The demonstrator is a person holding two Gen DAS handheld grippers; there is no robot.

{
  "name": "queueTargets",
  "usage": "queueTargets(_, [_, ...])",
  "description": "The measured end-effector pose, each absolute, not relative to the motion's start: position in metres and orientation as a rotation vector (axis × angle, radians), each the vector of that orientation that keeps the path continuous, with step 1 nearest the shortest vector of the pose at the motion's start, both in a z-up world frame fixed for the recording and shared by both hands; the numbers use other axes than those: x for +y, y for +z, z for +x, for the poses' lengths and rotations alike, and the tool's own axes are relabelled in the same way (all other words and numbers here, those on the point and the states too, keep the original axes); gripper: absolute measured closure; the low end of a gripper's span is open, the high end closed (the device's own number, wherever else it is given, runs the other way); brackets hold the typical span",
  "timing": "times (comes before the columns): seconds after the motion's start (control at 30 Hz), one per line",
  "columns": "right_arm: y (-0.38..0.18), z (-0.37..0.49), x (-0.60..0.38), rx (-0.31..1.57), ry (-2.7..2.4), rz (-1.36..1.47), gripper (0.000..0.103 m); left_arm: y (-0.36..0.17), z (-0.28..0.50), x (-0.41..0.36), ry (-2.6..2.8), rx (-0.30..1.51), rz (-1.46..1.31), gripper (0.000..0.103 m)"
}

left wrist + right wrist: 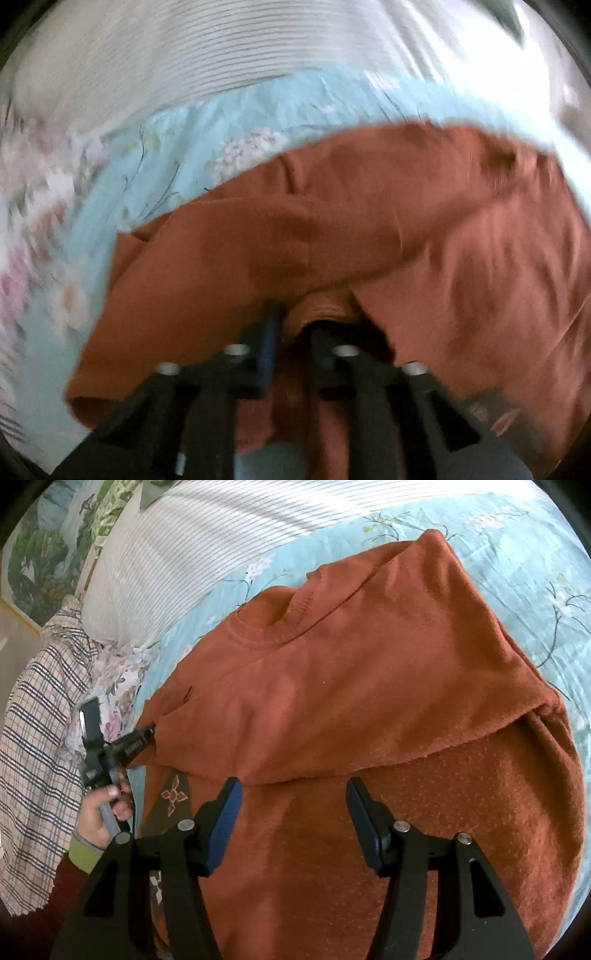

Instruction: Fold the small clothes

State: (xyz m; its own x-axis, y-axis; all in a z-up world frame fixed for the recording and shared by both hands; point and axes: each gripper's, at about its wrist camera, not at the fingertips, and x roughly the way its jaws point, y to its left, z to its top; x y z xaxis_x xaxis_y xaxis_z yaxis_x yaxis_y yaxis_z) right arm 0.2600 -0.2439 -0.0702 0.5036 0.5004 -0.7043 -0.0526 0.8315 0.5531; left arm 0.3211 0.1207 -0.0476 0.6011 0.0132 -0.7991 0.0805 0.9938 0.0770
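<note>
Right wrist view: orange shirt part-folded on the bed

Right gripper (293,812) hovers released, jaws wide apart, over the orange shirt (351,686) lying on the blue floral bedsheet (517,572). At the shirt's left edge, the left gripper (291,328) is clenched on a fold of its fabric

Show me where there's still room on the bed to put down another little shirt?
Free sheet shows on the far right side, past the folded edge of the orange shirt. A thinner strip runs between its collar and the striped pillow. It is crowded on the left, where the left claw grips the shirt beside the plaid cloth.
</note>
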Motion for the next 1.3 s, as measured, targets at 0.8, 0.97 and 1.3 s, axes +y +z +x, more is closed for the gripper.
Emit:
queueTargets(0.8, [-0.04, 0.201, -0.323, 0.814, 0.216, 0.623, 0.043, -0.008, 0.272, -0.076, -0.409, 0.783, -0.247, 0.1])
queueTargets(0.97, [-0.044, 0.202, -0.329, 0.82, 0.208, 0.639, 0.043, -0.045, 0.285, -0.104, -0.399, 0.887, -0.203, 0.098])
queueTargets(1.3, [-0.055, 0.247, -0.3, 0.872, 0.265, 0.646, 0.043, -0.035, 0.228, -0.044, -0.331, 0.862, -0.183, 0.06])
